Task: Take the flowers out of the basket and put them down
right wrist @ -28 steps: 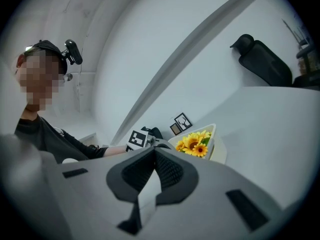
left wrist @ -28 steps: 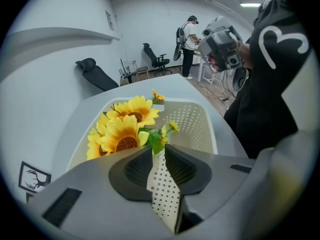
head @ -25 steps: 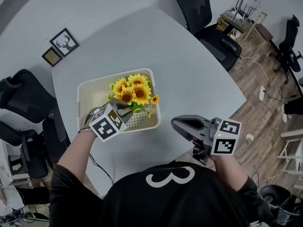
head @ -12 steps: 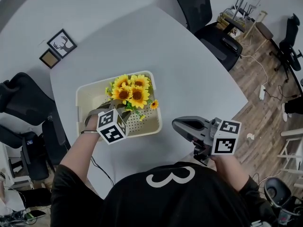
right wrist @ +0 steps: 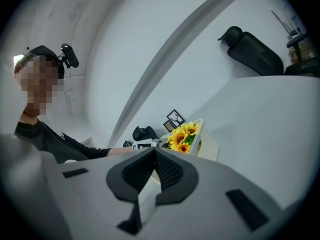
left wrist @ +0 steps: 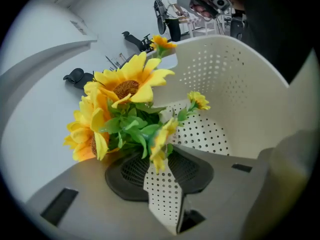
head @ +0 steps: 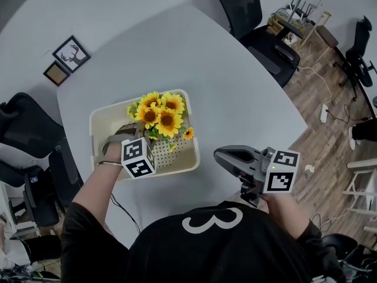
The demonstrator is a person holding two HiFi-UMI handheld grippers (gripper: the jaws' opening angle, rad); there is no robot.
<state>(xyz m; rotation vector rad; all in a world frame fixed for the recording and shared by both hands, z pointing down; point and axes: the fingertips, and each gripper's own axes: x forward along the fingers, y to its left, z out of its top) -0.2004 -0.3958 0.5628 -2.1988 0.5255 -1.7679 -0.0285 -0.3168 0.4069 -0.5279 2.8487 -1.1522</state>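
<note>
A bunch of yellow sunflowers (head: 158,114) with green leaves stands in a cream perforated basket (head: 106,119) on the white table. My left gripper (head: 132,130) reaches into the basket from the near side, right at the base of the bunch. In the left gripper view its jaws are opening around the leaves and a small bud (left wrist: 159,146) at the fingertips. The basket's dotted floor (left wrist: 200,134) shows through the gap, and nothing is pinched. My right gripper (head: 219,153) hovers shut over the table's near edge, apart from the basket. It sees the flowers (right wrist: 182,136) far off.
The white table (head: 235,93) ends close in front of my body and to the right. Black office chairs stand at the far right (head: 259,34) and at the left (head: 26,128). Two small picture frames (head: 70,53) lie beyond the table's far left edge.
My left gripper has turned and moved further over the basket, up to the base of the bunch. The right gripper has stayed where it was.
</note>
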